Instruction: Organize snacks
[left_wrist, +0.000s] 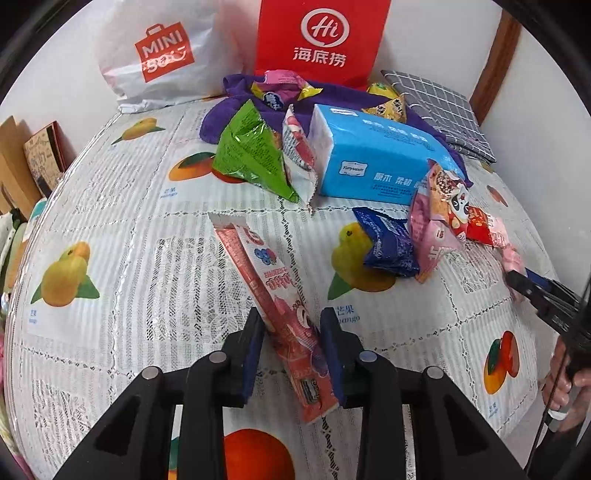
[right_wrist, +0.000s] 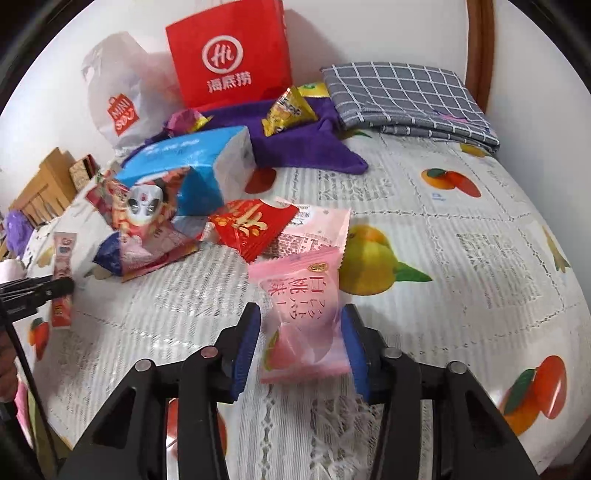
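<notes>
My left gripper (left_wrist: 291, 325) is shut on a long red snack stick packet (left_wrist: 275, 291), which slants up and away over the tablecloth. My right gripper (right_wrist: 301, 328) is shut on a pink peach snack packet (right_wrist: 303, 314); this gripper also shows in the left wrist view (left_wrist: 517, 280). A pile of snacks lies by a blue tissue pack (left_wrist: 373, 155): a green bag (left_wrist: 251, 155), a dark blue packet (left_wrist: 388, 240), a pink packet (left_wrist: 436, 236) and a red packet (right_wrist: 255, 225). Yellow packets (right_wrist: 288, 110) lie on a purple cloth (right_wrist: 306, 147).
A red paper bag (left_wrist: 321, 40) and a white shopping bag (left_wrist: 162, 55) stand against the back wall. A folded grey checked cloth (right_wrist: 402, 96) lies at the back right. The table (right_wrist: 461, 258) has a fruit-print lace cover. Wooden boxes (left_wrist: 26, 162) stand at the left.
</notes>
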